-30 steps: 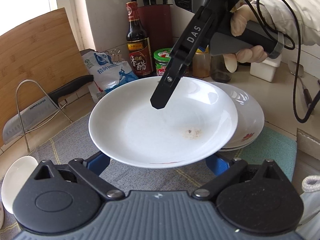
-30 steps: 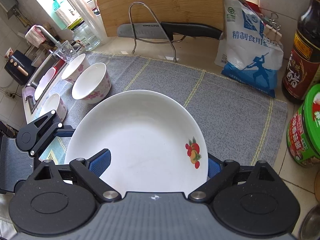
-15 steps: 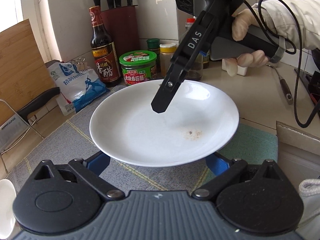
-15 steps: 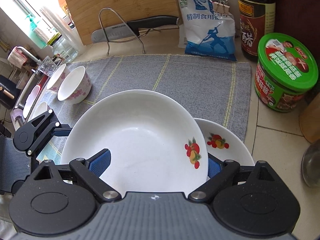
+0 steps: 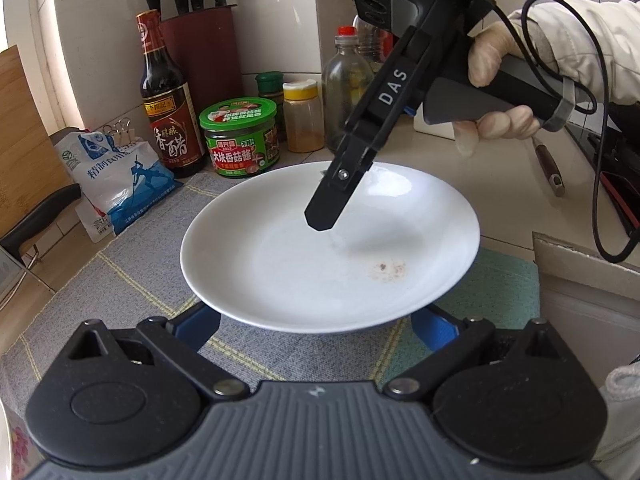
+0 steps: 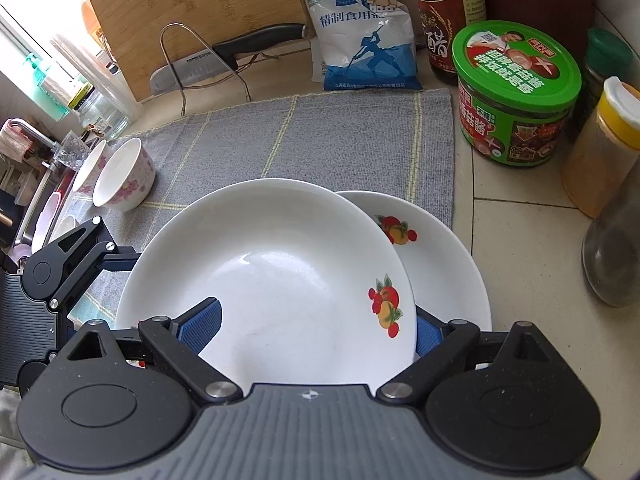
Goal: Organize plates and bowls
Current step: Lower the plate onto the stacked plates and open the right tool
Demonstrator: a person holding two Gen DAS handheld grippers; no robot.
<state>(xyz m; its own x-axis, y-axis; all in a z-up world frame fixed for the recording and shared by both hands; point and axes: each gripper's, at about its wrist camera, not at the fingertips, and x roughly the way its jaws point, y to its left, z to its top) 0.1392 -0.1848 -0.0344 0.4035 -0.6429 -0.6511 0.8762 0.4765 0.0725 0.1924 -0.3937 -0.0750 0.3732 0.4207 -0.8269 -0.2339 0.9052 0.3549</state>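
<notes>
1. Plate [image 5: 320,272]: white, with a fruit print near one rim and a small brown smudge inside. It sits between your two claws, above the grey mat [image 6: 340,140] and the teal cloth [image 5: 488,292].
2. Your left claw [image 5: 316,330]: the fingers are spread wide and both blue pads show under the plate's near rim. The rim hides the fingertips, so I cannot tell whether the claw is clamped or only has the plate lying across it.
3. Your right claw [image 6: 314,330]: it comes in from the opposite rim with its jaws standing wide apart and not pressing.
   - One finger reaches over the plate's inside.
   - In the left wrist view that finger's tip hangs clear of the surface, with its shadow beside it.
   - The other pad is tucked behind the rim.
4. Your gloved hand [image 5: 492,100] holds the right claw's handle; a black cable loops off it.
5. Second plate [image 6: 444,280]: same fruit print. It is partly covered by the first plate and shows on that plate's right side, at the mat's edge.
6. Bowl [image 6: 124,176]: pink flowers, upright on the mat's left end, well apart from the plates. More dishes sit beyond it by the sink.
7. Along the back of the counter stand a cutting board [image 6: 192,4], a knife [image 6: 224,60] on a wire rack, a salt bag [image 6: 364,40], a dark bottle [image 5: 168,112] and a green-lidded jar [image 6: 516,92].
</notes>
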